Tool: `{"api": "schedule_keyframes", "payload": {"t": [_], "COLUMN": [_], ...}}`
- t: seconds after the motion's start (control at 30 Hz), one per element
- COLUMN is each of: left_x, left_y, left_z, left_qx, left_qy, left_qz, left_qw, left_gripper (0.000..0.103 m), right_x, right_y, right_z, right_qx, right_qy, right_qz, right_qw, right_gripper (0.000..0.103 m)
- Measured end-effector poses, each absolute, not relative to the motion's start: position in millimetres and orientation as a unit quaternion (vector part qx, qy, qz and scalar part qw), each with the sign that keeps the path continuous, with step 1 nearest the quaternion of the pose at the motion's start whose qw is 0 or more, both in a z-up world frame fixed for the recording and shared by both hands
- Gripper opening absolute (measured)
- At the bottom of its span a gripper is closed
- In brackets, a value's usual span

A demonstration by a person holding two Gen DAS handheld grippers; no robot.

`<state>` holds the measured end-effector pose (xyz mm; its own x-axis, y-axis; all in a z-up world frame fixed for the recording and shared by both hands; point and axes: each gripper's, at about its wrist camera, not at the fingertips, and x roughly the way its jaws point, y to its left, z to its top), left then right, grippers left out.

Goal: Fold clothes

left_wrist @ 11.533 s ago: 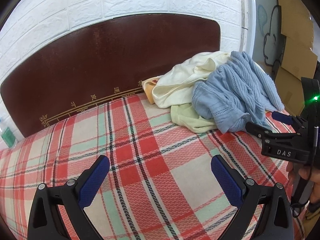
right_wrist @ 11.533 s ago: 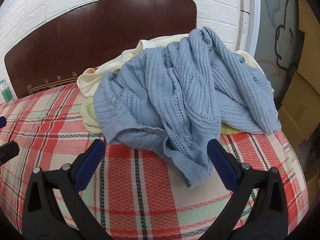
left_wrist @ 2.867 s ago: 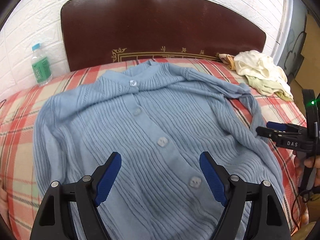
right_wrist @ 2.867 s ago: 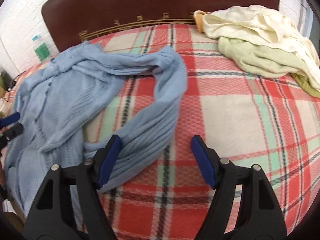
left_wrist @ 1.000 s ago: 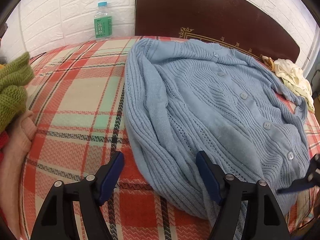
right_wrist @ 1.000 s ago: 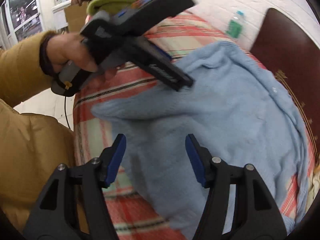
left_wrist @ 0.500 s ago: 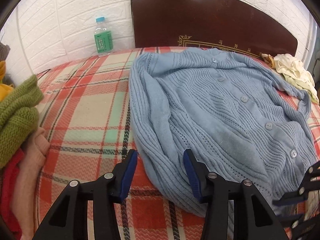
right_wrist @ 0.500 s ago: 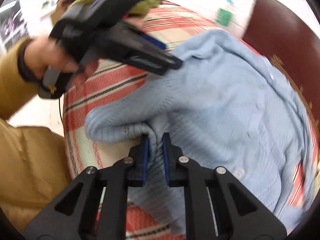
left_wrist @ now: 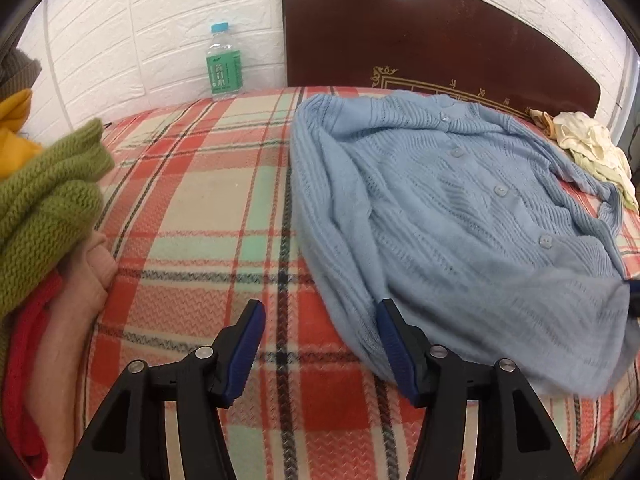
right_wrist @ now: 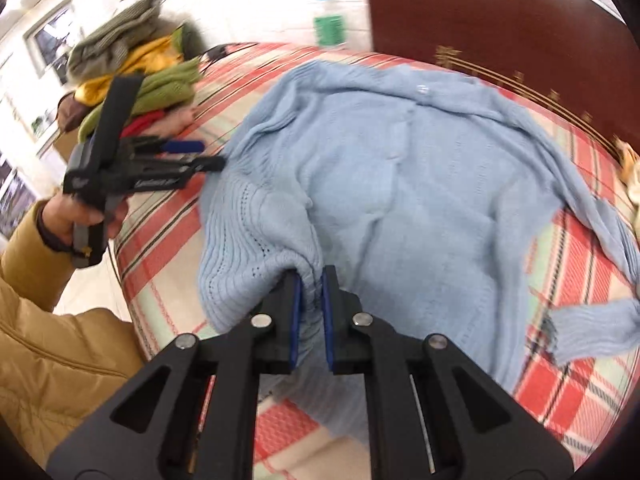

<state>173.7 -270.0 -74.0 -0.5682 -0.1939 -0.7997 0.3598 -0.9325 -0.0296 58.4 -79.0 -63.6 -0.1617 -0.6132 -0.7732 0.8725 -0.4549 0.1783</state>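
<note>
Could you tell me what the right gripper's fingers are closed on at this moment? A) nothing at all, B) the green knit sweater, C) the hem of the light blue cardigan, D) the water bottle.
C: in the right wrist view, the right gripper has its fingers pinched shut on a bunched fold at the edge of the light blue cardigan.
</note>
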Motion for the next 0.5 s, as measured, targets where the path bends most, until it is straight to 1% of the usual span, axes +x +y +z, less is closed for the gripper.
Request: {"api": "schedule_keyframes", "payload": {"t": [0.13, 0.23, 0.3, 0.33, 0.43, 0.5], "left_x": [179, 176, 175, 175, 172, 169], "left_y": [-265, -256, -249, -244, -233, -227], "left_z": [-77, -79, -81, -82, -82, -81], "left_qx": [0.442, 0.45, 0.455, 0.455, 0.449, 0.447], "left_qy": [0.105, 0.13, 0.14, 0.138, 0.138, 0.133], "left_qz": [-0.88, -0.879, -0.877, -0.878, -0.882, -0.883], "left_qw": [0.136, 0.087, 0.062, 0.057, 0.048, 0.048], "left_gripper": [0.063, 0.067, 0.082, 0.082, 0.081, 0.062], "right_x": [41, 25, 21, 21, 23, 25], "right_y": [-65, -57, -55, -55, -56, -57], "right_z": [-63, -62, -61, -61, -63, -64], "right_qx": [0.424, 0.431, 0.434, 0.433, 0.434, 0.435], "right_qy": [0.137, 0.117, 0.106, 0.104, 0.098, 0.093], "right_qz": [-0.766, -0.775, -0.776, -0.776, -0.773, -0.771], "right_qw": [0.464, 0.446, 0.446, 0.446, 0.453, 0.457], "right_gripper": [0.011, 0.011, 0.011, 0.011, 0.011, 0.011]}}
